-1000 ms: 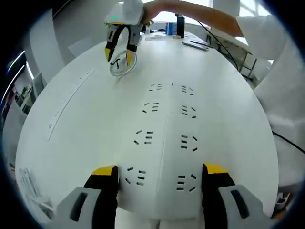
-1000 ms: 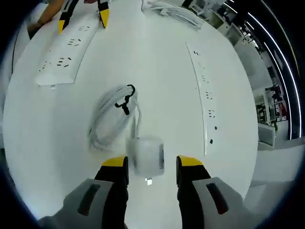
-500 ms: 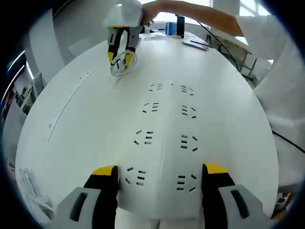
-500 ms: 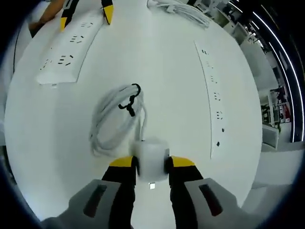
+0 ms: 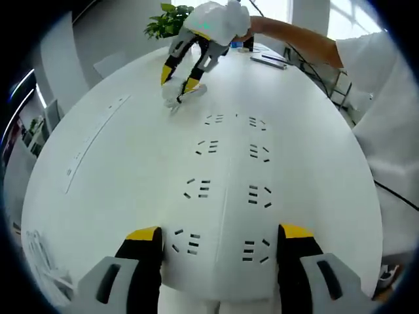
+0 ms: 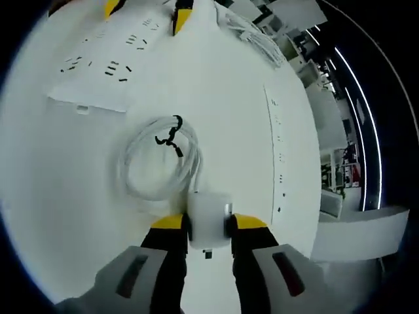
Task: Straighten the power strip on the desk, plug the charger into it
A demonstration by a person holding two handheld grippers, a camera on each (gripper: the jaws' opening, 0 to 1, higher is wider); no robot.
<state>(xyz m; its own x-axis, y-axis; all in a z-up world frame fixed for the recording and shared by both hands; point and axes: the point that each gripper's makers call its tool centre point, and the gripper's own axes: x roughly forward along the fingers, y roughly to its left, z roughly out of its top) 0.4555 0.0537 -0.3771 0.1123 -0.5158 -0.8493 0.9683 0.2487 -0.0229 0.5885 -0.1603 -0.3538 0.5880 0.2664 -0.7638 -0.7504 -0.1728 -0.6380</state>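
In the left gripper view, our left gripper sits at the bottom of the frame w/ jaws spread wide, nothing between them. Its yellow tips straddle the near end of the white power strip, which runs up the middle of the frame on the white desk; we can't tell if the tips touch it. Beyond the strip's far end, upper centre, the right gripper is angled down, a person's hand & bare arm behind it, white sleeve at upper right. A potted plant shows at the top edge.

In the right gripper view, our right gripper at bottom centre has its jaws pinched in on the white charger. The charger's white cable lies coiled just beyond it on the desk, bound w/ a black tie. Farther up, upper left, is the power strip's end; the left gripper's yellow tips poke in at the top edge. A slot strip set into the desk runs along the right side.
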